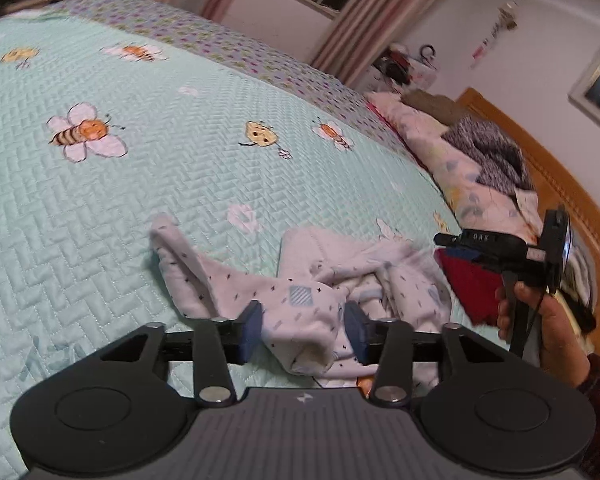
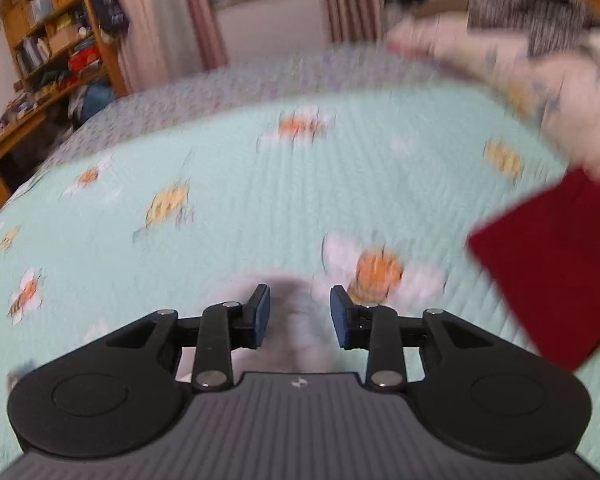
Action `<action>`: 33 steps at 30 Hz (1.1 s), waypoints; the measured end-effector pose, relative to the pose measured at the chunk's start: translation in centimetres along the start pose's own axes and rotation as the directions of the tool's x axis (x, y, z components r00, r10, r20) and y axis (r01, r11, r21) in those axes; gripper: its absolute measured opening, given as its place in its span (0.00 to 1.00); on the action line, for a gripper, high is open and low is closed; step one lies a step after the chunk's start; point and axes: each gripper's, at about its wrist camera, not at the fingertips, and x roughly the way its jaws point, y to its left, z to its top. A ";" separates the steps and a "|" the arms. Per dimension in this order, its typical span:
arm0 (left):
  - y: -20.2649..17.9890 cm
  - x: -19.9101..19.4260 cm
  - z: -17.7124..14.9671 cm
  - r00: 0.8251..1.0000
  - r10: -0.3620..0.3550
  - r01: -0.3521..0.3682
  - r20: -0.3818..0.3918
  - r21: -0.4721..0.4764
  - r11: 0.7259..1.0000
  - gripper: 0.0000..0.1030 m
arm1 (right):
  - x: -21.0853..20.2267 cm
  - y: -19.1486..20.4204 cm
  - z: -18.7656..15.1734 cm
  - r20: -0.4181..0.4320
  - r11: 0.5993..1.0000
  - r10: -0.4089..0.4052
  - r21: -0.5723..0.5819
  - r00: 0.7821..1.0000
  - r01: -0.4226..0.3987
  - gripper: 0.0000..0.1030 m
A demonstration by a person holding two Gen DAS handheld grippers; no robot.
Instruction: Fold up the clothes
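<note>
A white garment with small dark marks lies crumpled on the mint bee-print quilt, one leg stretched out to the left. My left gripper stands open around a rolled fold of it, and the blue pads sit beside the cloth without squeezing it. A hand holds my right gripper over a folded red cloth to the right. In the blurred right wrist view, my right gripper is open above the quilt. A pale cloth shows under the gap, ungripped.
The red cloth lies at the right. A heap of bedding and dark clothes rests against the wooden headboard. Striped curtains hang behind the bed. A cluttered wooden shelf stands at the far left.
</note>
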 end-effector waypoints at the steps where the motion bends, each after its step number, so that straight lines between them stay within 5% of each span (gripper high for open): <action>1: -0.2 0.3 -0.1 1.000 0.007 -0.007 -0.001 0.021 1.000 0.54 | -0.7 -0.5 -1.5 0.027 0.999 0.021 0.031 0.999 -0.022 0.35; 4: -1.0 1.9 -0.4 0.999 0.028 -0.027 -0.020 0.058 0.998 0.56 | -3.5 0.0 -5.6 0.071 0.997 0.071 0.000 0.995 -0.071 0.41; 6: -1.8 2.8 -0.5 0.998 0.051 -0.048 -0.036 0.071 0.996 0.57 | -4.7 1.6 -8.4 0.054 0.989 0.101 -0.116 0.993 -0.094 0.67; 10: -3.5 4.0 -0.8 0.987 0.149 -0.143 -0.055 0.098 0.985 0.69 | -4.2 6.1 -13.4 0.085 0.908 0.017 -0.419 0.996 0.020 0.73; 11: -3.9 3.9 -0.8 0.984 0.169 -0.163 -0.053 0.106 0.981 0.72 | -3.9 7.1 -14.4 0.100 0.871 -0.002 -0.489 0.995 0.051 0.70; 14: -4.3 3.3 -0.6 0.970 0.239 -0.233 -0.048 0.109 0.966 0.82 | -2.5 8.8 -15.2 0.084 0.814 -0.051 -0.574 0.995 0.090 0.17; 17: -4.5 2.7 -0.4 0.954 0.297 -0.291 -0.039 0.115 0.950 0.88 | -3.7 10.3 -14.6 0.104 0.800 -0.004 -0.597 0.995 0.066 0.13; 19: -4.5 2.7 -0.3 0.943 0.329 -0.322 -0.042 0.118 0.939 0.88 | -5.7 9.5 -12.6 0.114 0.861 0.066 -0.508 0.991 0.001 0.12; 21: -4.5 2.8 -0.2 0.936 0.349 -0.341 -0.049 0.124 0.932 0.88 | -7.5 6.1 -9.0 0.141 0.955 0.162 -0.273 0.977 -0.119 0.11; 24: -4.8 3.1 -0.2 0.925 0.375 -0.363 -0.057 0.149 0.920 0.88 | -8.4 -1.4 -5.2 0.202 0.965 0.226 0.089 0.953 -0.247 0.13; 26: -5.3 3.4 -0.3 0.918 0.393 -0.378 -0.054 0.181 0.908 0.88 | -6.7 -5.7 -4.5 0.164 0.967 0.123 0.203 0.979 -0.156 0.16; 29: -6.0 3.8 -0.3 0.911 0.411 -0.392 -0.047 0.215 0.894 0.88 | -5.1 -8.5 -6.2 0.073 0.978 -0.092 0.194 0.993 0.076 0.20; 33: -7.1 4.6 -0.1 0.897 0.441 -0.418 -0.034 0.258 0.871 0.88 | -5.5 -8.2 -10.4 0.049 0.978 -0.110 0.184 0.993 0.100 0.26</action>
